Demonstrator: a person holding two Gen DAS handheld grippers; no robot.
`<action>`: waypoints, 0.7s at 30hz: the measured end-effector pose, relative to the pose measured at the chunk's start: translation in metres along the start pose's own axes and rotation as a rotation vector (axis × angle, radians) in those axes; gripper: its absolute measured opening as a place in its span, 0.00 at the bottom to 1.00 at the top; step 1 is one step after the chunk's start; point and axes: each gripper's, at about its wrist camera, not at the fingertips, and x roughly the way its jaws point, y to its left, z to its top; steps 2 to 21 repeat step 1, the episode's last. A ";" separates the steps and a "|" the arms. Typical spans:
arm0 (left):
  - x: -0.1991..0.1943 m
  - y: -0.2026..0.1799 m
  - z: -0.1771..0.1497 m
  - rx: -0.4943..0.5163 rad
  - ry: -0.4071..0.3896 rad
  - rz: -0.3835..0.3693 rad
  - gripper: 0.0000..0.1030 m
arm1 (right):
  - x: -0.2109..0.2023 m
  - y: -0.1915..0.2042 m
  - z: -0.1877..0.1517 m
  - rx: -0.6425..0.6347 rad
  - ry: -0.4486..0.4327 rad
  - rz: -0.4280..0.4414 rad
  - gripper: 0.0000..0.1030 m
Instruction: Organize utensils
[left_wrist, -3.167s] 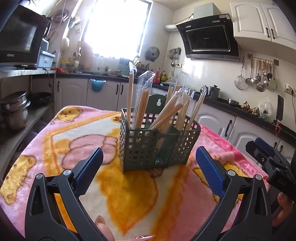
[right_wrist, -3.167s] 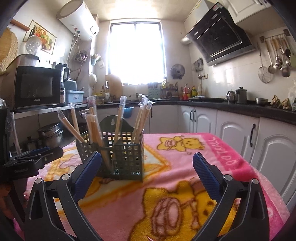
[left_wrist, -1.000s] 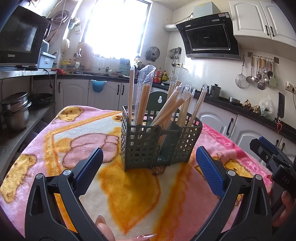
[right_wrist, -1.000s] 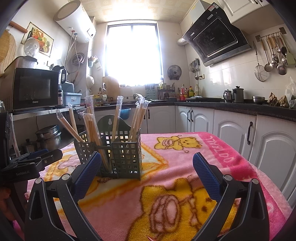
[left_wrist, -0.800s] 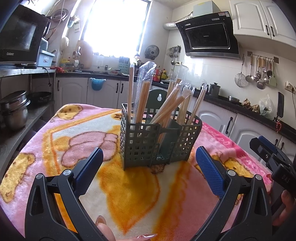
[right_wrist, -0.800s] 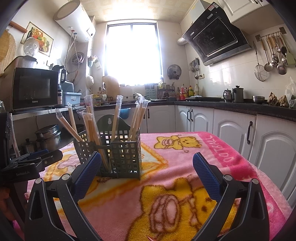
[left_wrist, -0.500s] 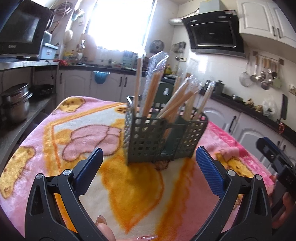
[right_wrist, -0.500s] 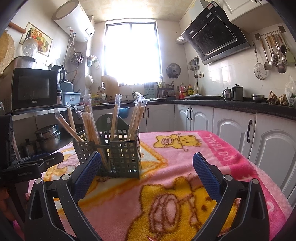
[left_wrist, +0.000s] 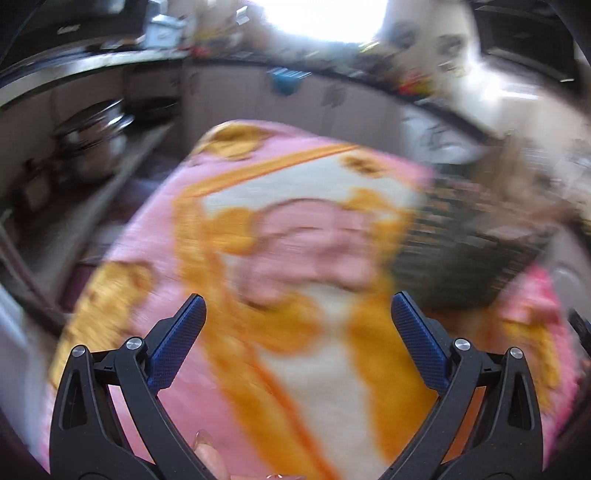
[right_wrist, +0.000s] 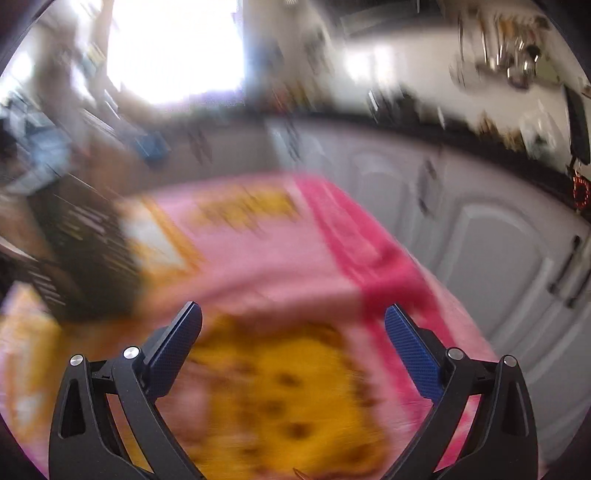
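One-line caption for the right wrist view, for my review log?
Motion-blurred view: open right tool empty above the pink blanket, dark utensil basket at left.

The utensil caddy (left_wrist: 476, 251) is set on the blanket (left_wrist: 295, 258), right of centre in the left wrist view; cabinets (right_wrist: 480, 236) are ranged behind.

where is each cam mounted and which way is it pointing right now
Left wrist: sits on the left gripper, looking along its open fingers, down over the blanket; the blurred basket lies far right; a fingertip shows at the bottom.
Right wrist: sits on the right gripper, fingers open, facing the blanket and cabinets; the basket lies far left.
Shared: the blanket and basket, both motion-blurred.
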 end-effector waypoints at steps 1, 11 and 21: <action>0.018 0.007 0.007 -0.009 0.043 0.055 0.90 | 0.016 -0.004 0.002 0.001 0.056 -0.024 0.94; 0.018 0.007 0.007 -0.009 0.043 0.055 0.90 | 0.016 -0.004 0.002 0.001 0.056 -0.024 0.94; 0.018 0.007 0.007 -0.009 0.043 0.055 0.90 | 0.016 -0.004 0.002 0.001 0.056 -0.024 0.94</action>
